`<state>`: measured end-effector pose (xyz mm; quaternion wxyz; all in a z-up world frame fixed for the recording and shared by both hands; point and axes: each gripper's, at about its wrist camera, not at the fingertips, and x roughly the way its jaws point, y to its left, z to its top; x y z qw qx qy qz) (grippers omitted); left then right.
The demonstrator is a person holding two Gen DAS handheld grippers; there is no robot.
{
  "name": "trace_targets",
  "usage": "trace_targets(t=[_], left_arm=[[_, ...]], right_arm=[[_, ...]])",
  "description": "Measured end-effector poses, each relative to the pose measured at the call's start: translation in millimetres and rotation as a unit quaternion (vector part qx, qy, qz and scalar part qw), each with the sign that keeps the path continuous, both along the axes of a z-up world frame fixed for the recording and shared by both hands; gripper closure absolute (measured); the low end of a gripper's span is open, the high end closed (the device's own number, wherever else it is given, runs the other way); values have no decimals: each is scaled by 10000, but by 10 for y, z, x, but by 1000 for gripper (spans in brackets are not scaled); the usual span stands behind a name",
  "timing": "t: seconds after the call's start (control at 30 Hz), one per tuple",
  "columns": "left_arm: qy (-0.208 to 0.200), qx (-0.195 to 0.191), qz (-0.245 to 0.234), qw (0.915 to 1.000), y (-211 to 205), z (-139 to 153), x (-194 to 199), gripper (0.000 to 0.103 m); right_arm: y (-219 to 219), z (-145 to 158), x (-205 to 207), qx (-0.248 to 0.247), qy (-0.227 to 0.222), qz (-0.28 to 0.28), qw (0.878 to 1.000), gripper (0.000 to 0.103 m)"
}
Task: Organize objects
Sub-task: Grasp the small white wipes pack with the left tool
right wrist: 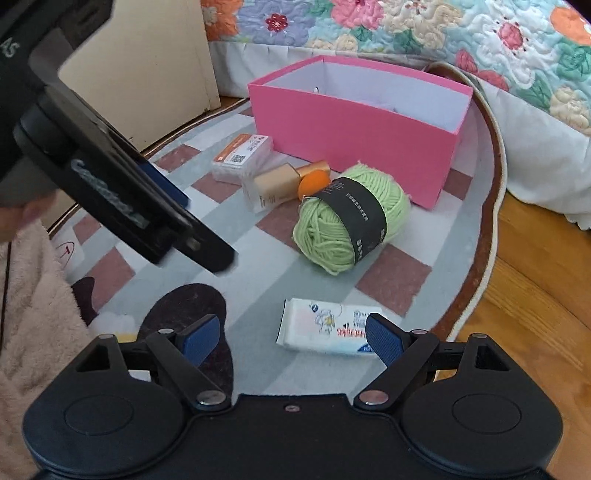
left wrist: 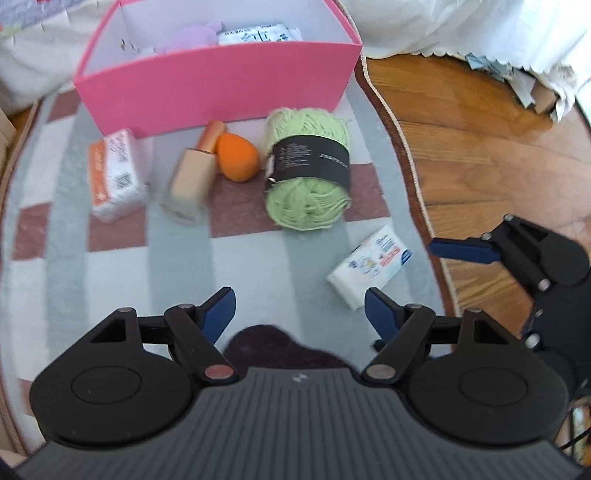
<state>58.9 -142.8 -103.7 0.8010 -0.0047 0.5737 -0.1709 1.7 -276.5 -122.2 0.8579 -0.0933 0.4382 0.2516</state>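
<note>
Your left gripper (left wrist: 299,310) and right gripper (right wrist: 291,336) both gape empty over the rug (left wrist: 110,266). Only your left view shows the pink box (left wrist: 218,85) holding a purple item (left wrist: 192,37); green yarn (right wrist: 351,218) lies before it.

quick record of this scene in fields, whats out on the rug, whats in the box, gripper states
surface: striped rug
container: pink box, open top
in box: purple soft item, white packet
on rug: green yarn ball, orange sponge, beige bottle, orange-white pack, tissue pack
left gripper: open, empty
right gripper: open, empty, tissue pack just ahead of its fingers
</note>
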Motion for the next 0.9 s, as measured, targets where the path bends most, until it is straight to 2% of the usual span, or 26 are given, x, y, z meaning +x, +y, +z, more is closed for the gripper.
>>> trace_targets(t=[0.17,0.33,0.47,0.57,0.77,0.8,0.83,0.9], left_arm=[[58,-379,466,9982,-25,-209,58,31],[356,-789,873,9924,-27,-478,70,39],[545,-1133,825,9886,-110,-681,21,41],[470,-1175,891,9880,-155,-760,2,47],[-151,-1139,841,9898,-268,-787,-32,60],[-208,-1165,815,9896,-283,-788,-41,66],[-199,-1213,808,9891,-296,-791,-46,66],[-222,-1218,841,9887,-301,-787,-51,68]], right_arm=[[11,-170,35,-401,-159,139,9990,14],[-74,-382,136,-245,91,-86,9996,14],[-71,-507,183,-153,163,-214,9995,14],[-64,-529,184,-87,153,-306,9994,13],[-91,-587,144,33,50,-378,9993,12],[-102,-604,145,77,59,-412,9991,12],[-114,-613,145,140,56,-465,9988,13],[-134,-612,135,225,-2,-642,9977,19]])
